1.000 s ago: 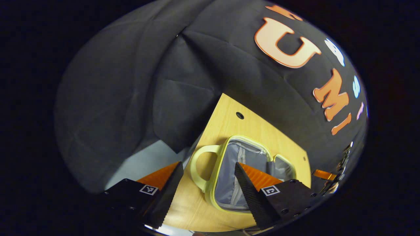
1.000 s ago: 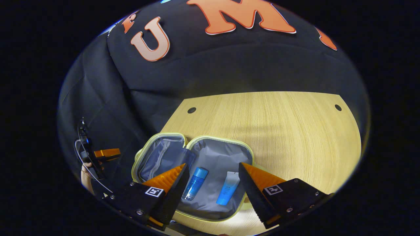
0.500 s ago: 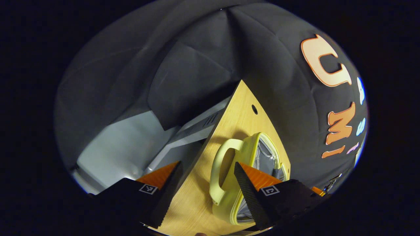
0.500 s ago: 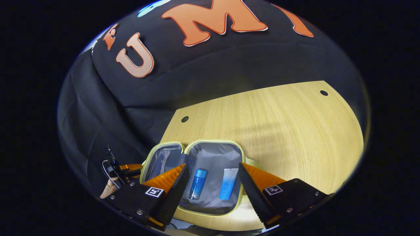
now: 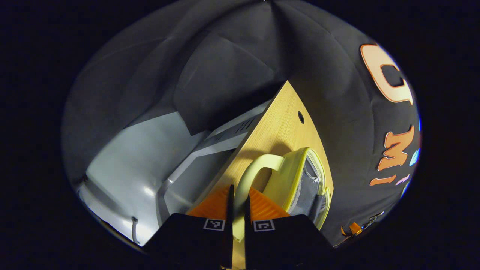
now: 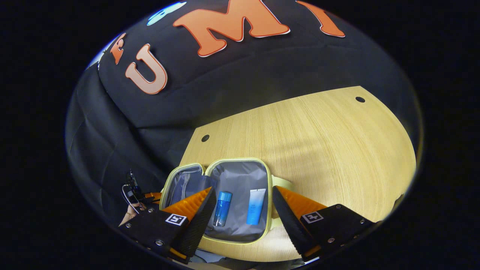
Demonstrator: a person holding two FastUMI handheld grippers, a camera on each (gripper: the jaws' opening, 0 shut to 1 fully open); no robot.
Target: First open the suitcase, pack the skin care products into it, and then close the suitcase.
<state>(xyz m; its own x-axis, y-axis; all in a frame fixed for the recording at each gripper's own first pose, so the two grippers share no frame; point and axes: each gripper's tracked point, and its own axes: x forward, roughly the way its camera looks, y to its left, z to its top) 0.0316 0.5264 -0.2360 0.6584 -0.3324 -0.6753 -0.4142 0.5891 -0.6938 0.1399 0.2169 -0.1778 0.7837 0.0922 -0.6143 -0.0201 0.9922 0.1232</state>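
Yellow suitcase (image 6: 225,240) open | L jaws pinch handle (image 5: 258,165) | R jaws wide, empty

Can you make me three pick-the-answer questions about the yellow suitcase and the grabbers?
1. Where do the skin care items lie?
A. On the table
B. Inside the open suitcase
C. On the floor

2. How many blue items are in the suitcase?
A. Two
B. Four
C. None

3. What is the left hand-held gripper doing?
A. Wide open
B. Holding a bottle
C. Pinching the handle

Answers:
1 B: bottle and tube rest on the suitcase lining.
2 A: only those two.
3 C: the left hand-held gripper fingers squeeze the handle.
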